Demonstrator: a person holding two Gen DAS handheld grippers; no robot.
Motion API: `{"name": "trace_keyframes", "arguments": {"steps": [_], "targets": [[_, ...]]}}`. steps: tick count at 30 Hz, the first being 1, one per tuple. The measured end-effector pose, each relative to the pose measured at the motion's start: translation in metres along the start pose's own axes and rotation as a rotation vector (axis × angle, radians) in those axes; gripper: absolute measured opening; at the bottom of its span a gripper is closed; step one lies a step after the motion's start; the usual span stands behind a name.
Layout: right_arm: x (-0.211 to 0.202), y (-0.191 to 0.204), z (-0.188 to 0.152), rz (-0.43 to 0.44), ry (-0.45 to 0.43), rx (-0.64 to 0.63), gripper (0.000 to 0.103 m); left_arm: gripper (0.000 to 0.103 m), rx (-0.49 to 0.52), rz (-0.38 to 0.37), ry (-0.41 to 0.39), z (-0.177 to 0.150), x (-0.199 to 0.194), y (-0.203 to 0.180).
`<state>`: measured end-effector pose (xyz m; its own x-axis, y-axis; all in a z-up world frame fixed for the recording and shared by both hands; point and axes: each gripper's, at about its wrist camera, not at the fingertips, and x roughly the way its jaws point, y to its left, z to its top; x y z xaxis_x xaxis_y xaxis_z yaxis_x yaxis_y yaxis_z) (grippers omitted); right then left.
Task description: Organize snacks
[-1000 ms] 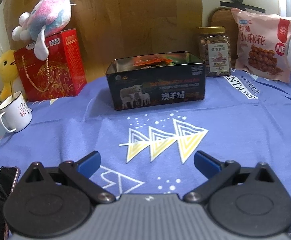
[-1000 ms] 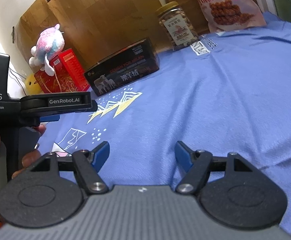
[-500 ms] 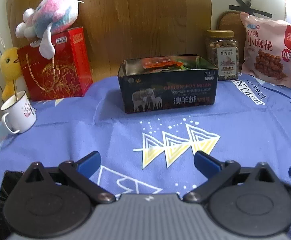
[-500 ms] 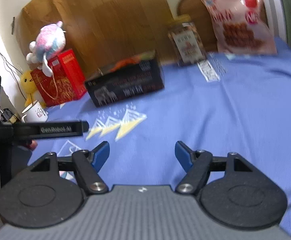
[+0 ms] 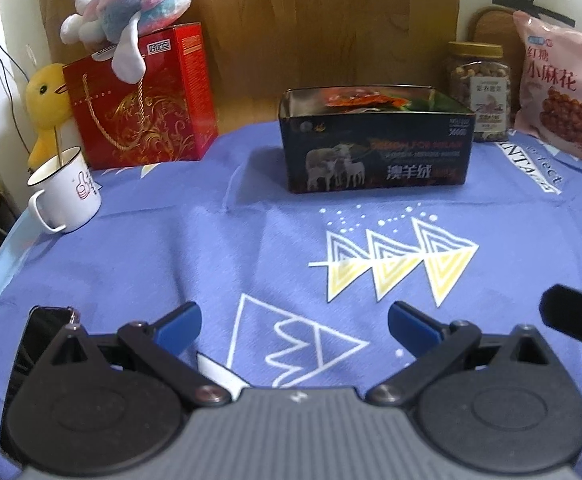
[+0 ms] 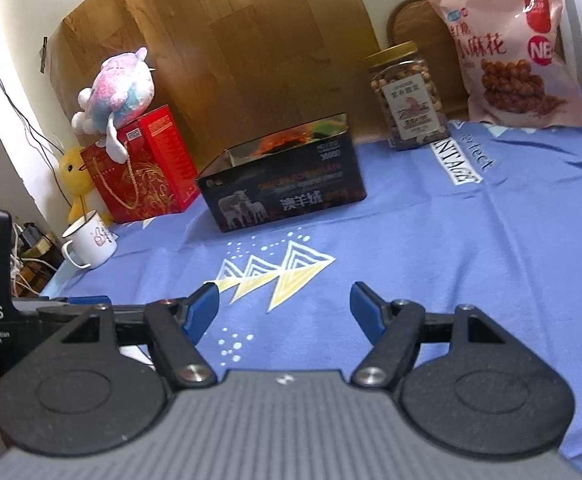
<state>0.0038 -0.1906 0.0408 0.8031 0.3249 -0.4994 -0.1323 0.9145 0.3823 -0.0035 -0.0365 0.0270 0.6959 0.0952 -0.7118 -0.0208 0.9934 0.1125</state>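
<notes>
Snacks in orange wrappers [image 5: 365,101] lie inside the open black metal tin [image 5: 375,156] on the blue cloth [image 5: 251,248]; your left gripper [image 5: 293,322] and right gripper [image 6: 285,310] are wide open, holding nothing.

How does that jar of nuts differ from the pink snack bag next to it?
The jar is clear and rigid with a gold lid, so its nuts show through; the pink snack bag is soft and opaque, showing only a printed picture. The jar stands upright on the blue cloth, while the bag leans back against the wall. The bag is taller and wider. Both sit closed at the back, outside the black box.
</notes>
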Motion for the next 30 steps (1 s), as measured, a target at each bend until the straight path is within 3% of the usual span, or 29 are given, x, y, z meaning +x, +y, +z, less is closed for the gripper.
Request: {"name": "trace_keyframes", "arguments": {"steps": [8,15,23,30], "targets": [[0.001,0.000,-0.002,0.006,0.005,0.004,0.074,0.103,0.029,-0.006,-0.010,0.003,-0.002,-0.010],[-0.001,-0.005,-0.008,-0.026,0.035,0.012,0.074,0.103,0.006,-0.076,-0.038,0.004,-0.003,-0.017],[-0.022,-0.025,-0.021,-0.103,0.034,0.031,0.074,0.103,0.024,-0.067,-0.083,0.006,-0.005,-0.033],[-0.024,-0.031,-0.019,-0.079,0.013,0.077,0.074,0.103,0.053,-0.066,-0.139,0.007,-0.021,-0.038]]}}
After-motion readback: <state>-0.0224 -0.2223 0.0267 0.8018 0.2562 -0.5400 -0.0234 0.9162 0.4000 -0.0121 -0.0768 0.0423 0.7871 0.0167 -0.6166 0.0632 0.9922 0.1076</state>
